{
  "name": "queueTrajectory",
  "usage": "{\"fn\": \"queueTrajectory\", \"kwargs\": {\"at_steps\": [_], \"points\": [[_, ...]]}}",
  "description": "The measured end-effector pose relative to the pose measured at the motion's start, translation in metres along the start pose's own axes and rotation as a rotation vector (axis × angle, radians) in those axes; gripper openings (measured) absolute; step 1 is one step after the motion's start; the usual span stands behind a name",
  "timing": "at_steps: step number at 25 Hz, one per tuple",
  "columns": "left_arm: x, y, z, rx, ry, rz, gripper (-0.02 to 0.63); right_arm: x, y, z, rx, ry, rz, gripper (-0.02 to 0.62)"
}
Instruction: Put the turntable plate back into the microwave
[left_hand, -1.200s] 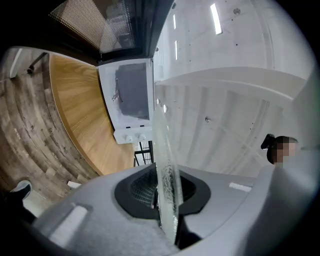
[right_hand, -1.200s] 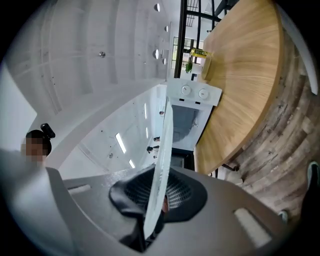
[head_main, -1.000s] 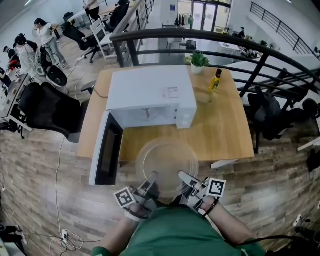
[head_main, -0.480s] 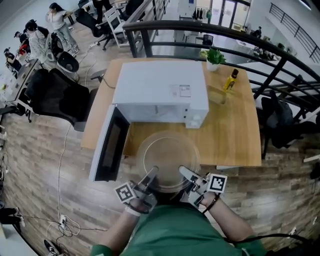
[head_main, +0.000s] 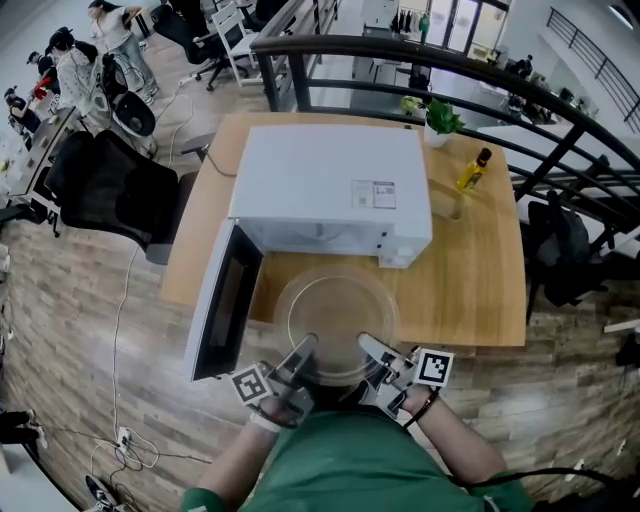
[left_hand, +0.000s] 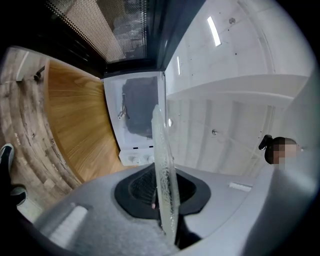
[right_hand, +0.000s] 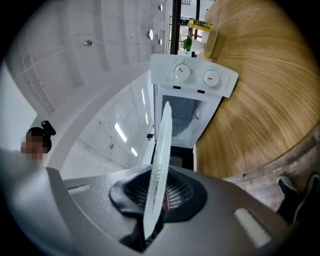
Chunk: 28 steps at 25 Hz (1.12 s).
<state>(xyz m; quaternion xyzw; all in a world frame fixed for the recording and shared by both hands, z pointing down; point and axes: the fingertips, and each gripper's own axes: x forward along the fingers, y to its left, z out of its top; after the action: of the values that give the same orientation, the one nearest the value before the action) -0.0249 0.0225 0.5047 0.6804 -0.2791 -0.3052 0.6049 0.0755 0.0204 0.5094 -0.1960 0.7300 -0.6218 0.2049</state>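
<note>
Between both grippers (head_main: 297, 353) (head_main: 366, 349): turntable plate (head_main: 337, 322), rim clamped.

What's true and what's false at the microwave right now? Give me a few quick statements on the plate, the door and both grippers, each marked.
1. The left gripper and the right gripper are each shut on the near rim of the turntable plate. True.
2. The microwave door is closed. False: it stands open, swung out to the left in the head view.
3. The turntable plate already sits inside the microwave. False: it is outside, held in front of the open cavity above the table.
4. A yellow bottle stands on the table to the right of the microwave. True.
</note>
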Motion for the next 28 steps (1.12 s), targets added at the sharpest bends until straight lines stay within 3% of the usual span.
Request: {"fn": "queueTrajectory", "kwargs": {"at_steps": [16, 28], "points": [[0.032, 0.025, 0.055, -0.028, 0.054, -0.011, 0.04, 0.046, -0.024, 0.034, -0.024, -0.034, -0.05, 0.043], [0.044, 0.065, 0.084, -0.044, 0.006, 0.02, 0.041, 0.074, -0.064, 0.053, -0.001, -0.032, -0.081, 0.041]]}}
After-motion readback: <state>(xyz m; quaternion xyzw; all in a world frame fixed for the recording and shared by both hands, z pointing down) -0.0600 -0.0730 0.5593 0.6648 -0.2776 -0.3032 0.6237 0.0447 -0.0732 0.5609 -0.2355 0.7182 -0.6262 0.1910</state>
